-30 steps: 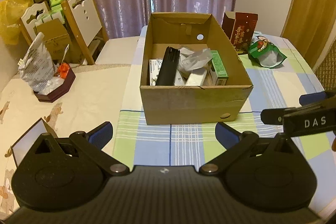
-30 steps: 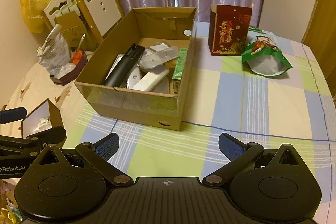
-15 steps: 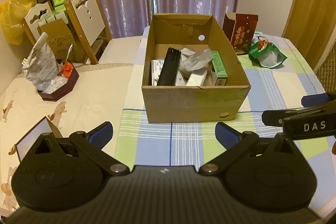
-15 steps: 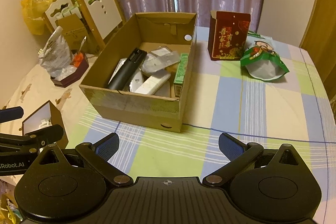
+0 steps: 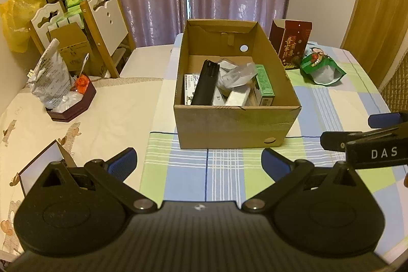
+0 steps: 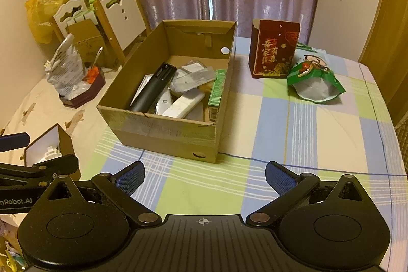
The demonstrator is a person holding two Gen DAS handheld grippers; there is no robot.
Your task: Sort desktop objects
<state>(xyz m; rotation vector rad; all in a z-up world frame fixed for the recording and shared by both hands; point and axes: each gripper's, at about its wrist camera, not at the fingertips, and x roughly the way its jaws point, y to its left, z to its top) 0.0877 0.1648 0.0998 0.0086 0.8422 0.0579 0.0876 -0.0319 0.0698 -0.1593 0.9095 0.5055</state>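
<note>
Above the checked tablecloth (image 6: 293, 119) I hold my left gripper (image 5: 199, 165) and right gripper (image 6: 204, 179) level, side by side, both spread wide and empty, facing the cardboard box (image 5: 237, 124) holding the sorted objects.

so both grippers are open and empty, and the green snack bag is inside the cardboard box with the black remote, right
Not quite: the green snack bag lies on the tablecloth beside the red box, outside the cardboard box, as the right wrist view shows. The rest holds.
</note>
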